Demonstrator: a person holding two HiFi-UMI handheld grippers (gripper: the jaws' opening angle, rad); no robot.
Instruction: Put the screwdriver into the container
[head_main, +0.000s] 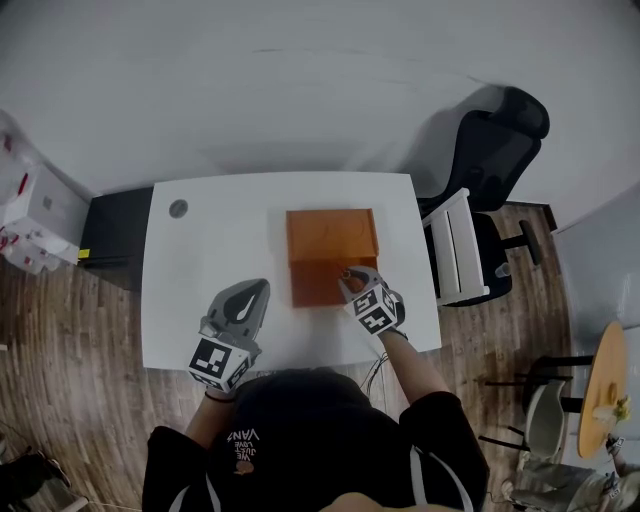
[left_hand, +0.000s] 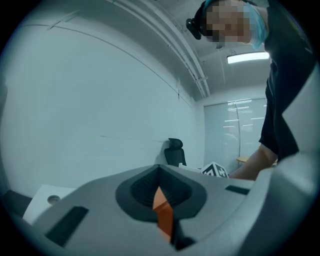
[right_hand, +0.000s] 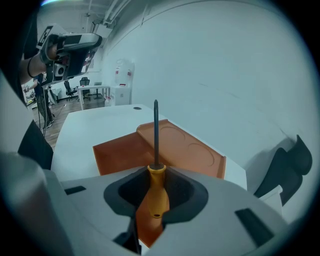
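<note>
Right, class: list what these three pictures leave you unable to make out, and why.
- Right gripper view: the tip shape of the screwdriver, too thin to tell.
- Head view: the screwdriver, mostly hidden by the right gripper.
- Left gripper view: the container, only an orange sliver between the jaws of the left gripper, whose body blocks the rest.
- Head view: the round thing on the table, too small to identify.

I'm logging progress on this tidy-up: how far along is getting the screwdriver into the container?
Done: the orange container sits open on the table, and the screwdriver is off the table. In hand: the right gripper has its jaws clamped on the handle, shaft pointing over the container. Left: lower it in and let go. The left gripper holds nothing.
</note>
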